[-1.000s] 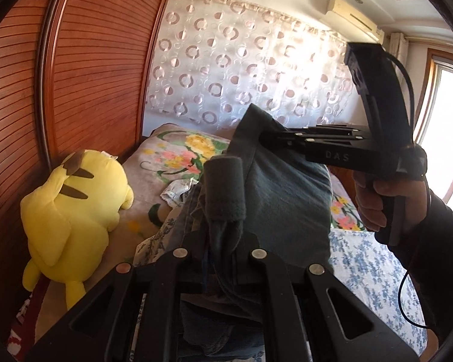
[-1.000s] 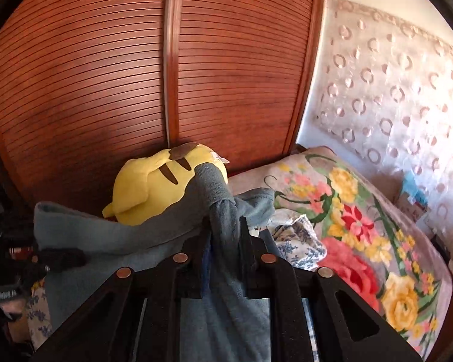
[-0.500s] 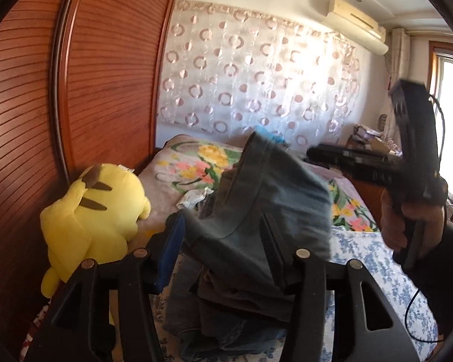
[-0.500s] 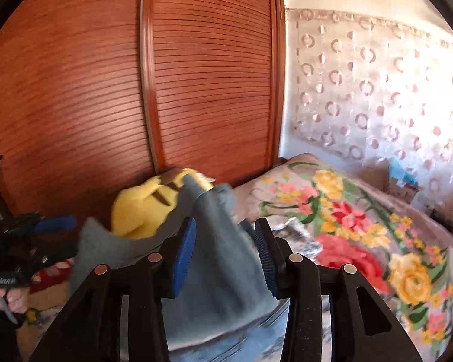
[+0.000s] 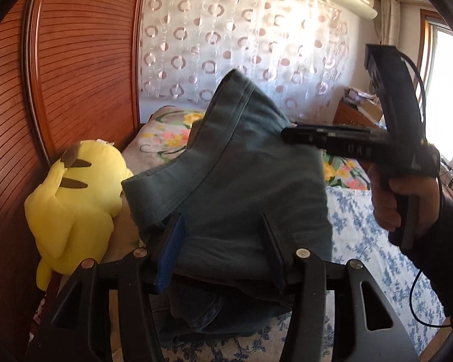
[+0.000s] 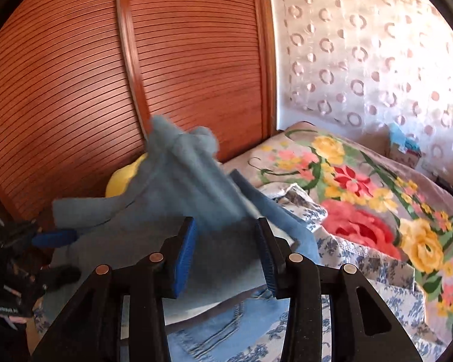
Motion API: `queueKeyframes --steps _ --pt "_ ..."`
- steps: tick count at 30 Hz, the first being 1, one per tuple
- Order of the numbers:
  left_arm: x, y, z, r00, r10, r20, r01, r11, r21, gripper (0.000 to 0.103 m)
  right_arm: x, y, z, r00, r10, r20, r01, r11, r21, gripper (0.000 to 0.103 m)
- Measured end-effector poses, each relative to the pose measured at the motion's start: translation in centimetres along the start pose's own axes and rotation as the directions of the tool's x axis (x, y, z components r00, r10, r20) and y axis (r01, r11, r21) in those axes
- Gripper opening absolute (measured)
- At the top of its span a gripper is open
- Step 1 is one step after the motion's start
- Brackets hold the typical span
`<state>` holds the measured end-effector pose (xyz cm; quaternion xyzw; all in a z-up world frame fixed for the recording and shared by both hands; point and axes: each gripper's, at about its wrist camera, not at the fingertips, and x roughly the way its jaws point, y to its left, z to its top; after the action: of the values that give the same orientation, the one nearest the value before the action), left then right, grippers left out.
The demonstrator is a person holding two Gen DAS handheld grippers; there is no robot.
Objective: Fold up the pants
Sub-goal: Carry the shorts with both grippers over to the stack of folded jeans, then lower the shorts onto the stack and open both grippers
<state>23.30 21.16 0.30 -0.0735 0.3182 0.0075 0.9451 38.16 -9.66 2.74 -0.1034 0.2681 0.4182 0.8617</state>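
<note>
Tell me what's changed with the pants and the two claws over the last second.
Both claws have just been opening: the left claw and right claw earlier pinched the grey-blue denim pants, whose fabric now sits loosely between parted pads and is dropping towards the floral bedspread. The yellow plush toy and slatted wooden wardrobe stayed put.

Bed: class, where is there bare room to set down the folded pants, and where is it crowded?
Free: the blue-flowered sheet right of the pants, and the floral blanket toward the curtain. Crowded: the wardrobe side, with the yellow plush toy beside the pants.
</note>
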Motion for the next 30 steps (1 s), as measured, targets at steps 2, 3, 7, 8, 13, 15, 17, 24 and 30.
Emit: queueKeyframes --steps 2,3,7,8,13,15,17,24,30 --pt "0.2 -0.1 -0.2 1.0 0.006 -0.005 -0.006 1.0 0.007 0.052 0.7 0.1 0.3 1.0 0.0 -0.003 0.0 1.0 0.01 0.042" --pt "0.3 -0.1 -0.3 1.0 0.004 -0.006 -0.004 1.0 0.01 0.053 0.9 0.3 0.2 1.0 -0.001 -0.004 0.001 1.0 0.014 0.042" --pt "0.4 -0.5 -0.3 1.0 0.005 -0.011 -0.005 1.0 0.02 0.065 0.6 0.6 -0.1 1.0 -0.002 0.007 0.002 1.0 0.026 0.042" --pt "0.4 -0.8 -0.3 1.0 0.002 -0.01 -0.001 1.0 0.025 0.067 0.4 0.6 -0.3 1.0 -0.004 0.012 0.004 1.0 0.029 0.042" --pt "0.3 -1.4 -0.4 1.0 0.003 -0.011 -0.002 0.999 0.048 0.08 -1.4 1.0 -1.5 0.999 -0.027 0.043 0.025 0.998 0.052 0.042" --pt "0.2 -1.7 -0.5 1.0 -0.003 -0.015 0.004 0.999 0.05 0.082 -2.3 1.3 -2.1 0.997 -0.046 0.054 0.043 0.997 0.058 0.042" --pt "0.2 -2.0 -0.6 1.0 0.006 -0.013 -0.006 0.998 0.064 0.083 -3.2 1.6 -2.6 0.996 -0.056 0.063 0.052 0.997 0.063 0.042" --pt "1.0 -1.9 -0.7 1.0 0.005 -0.017 -0.005 0.998 0.055 0.089 -6.0 2.9 -5.2 0.992 -0.108 0.073 0.102 0.991 0.083 0.042" --pt "1.7 -1.8 -1.0 1.0 0.009 -0.015 -0.008 0.999 0.05 0.092 -8.6 3.8 -7.5 0.983 -0.171 0.072 0.162 0.98 0.118 0.046"
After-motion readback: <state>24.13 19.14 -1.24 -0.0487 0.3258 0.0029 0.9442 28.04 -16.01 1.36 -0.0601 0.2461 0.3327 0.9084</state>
